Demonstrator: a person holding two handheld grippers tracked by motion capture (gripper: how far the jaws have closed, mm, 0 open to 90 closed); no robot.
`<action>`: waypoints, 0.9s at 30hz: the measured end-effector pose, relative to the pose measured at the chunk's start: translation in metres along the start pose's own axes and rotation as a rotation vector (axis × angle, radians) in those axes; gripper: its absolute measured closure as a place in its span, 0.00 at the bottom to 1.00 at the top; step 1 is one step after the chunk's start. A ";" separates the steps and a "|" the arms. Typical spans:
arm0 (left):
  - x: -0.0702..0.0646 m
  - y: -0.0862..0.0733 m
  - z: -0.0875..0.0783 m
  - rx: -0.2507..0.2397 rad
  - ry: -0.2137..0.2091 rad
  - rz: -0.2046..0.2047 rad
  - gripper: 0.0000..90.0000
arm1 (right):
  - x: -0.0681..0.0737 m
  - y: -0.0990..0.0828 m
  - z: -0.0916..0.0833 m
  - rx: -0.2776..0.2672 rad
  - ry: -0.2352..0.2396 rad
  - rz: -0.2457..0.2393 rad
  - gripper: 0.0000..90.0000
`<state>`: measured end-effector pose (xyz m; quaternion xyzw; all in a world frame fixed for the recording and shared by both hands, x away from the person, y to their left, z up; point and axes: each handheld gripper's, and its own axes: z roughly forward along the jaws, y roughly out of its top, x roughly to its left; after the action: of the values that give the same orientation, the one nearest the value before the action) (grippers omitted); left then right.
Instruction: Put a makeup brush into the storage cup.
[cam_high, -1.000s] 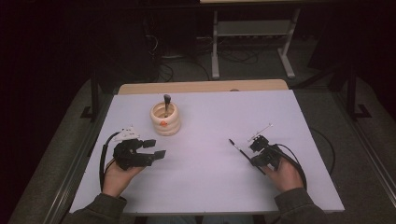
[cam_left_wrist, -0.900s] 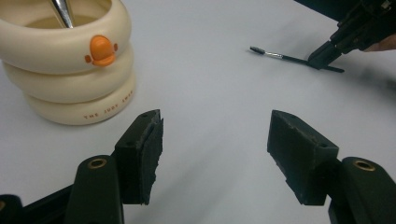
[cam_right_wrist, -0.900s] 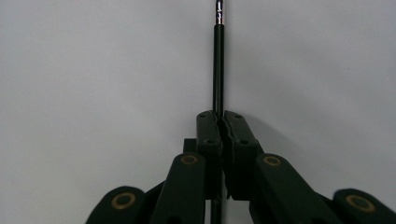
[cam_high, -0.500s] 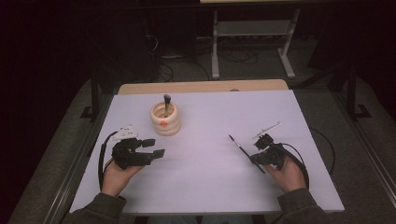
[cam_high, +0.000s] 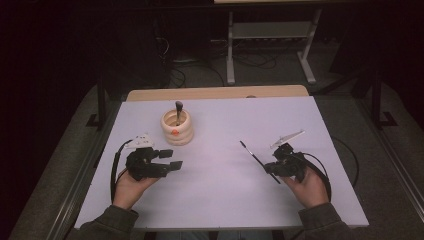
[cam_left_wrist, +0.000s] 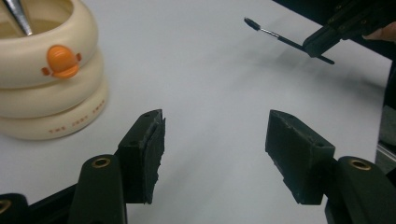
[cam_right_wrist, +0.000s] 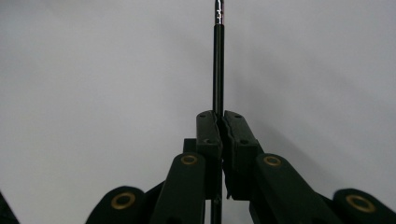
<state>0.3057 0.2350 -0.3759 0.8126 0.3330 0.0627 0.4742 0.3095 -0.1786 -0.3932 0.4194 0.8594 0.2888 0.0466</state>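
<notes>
R gripper (cam_high: 272, 167) clamps a thin black brush (cam_high: 257, 160) over the white table (cam_high: 225, 200); L gripper (cam_high: 170, 159) gapes w/ nothing between jaws, near ringed cream holder (cam_high: 177, 129).

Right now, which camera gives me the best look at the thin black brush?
The left gripper view: the thin black brush shows side-on, bristled tip to handle, pinched in the right tongs. The right gripper view looks along its shaft, with the tip cut off. The high view shows it small.
</notes>
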 end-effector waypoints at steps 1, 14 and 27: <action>-0.001 0.001 0.001 0.002 0.000 0.003 0.41 | 0.002 0.001 -0.001 -0.005 0.004 -0.010 0.94; -0.008 0.018 0.007 0.035 -0.046 0.014 0.45 | 0.031 0.024 -0.018 -0.077 0.056 -0.109 0.94; -0.012 0.028 0.011 0.044 -0.100 0.013 0.49 | 0.058 0.053 -0.021 -0.120 0.105 -0.205 0.94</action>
<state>0.3146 0.2110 -0.3565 0.8271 0.3051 0.0177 0.4717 0.3018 -0.1196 -0.3379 0.3102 0.8802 0.3547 0.0558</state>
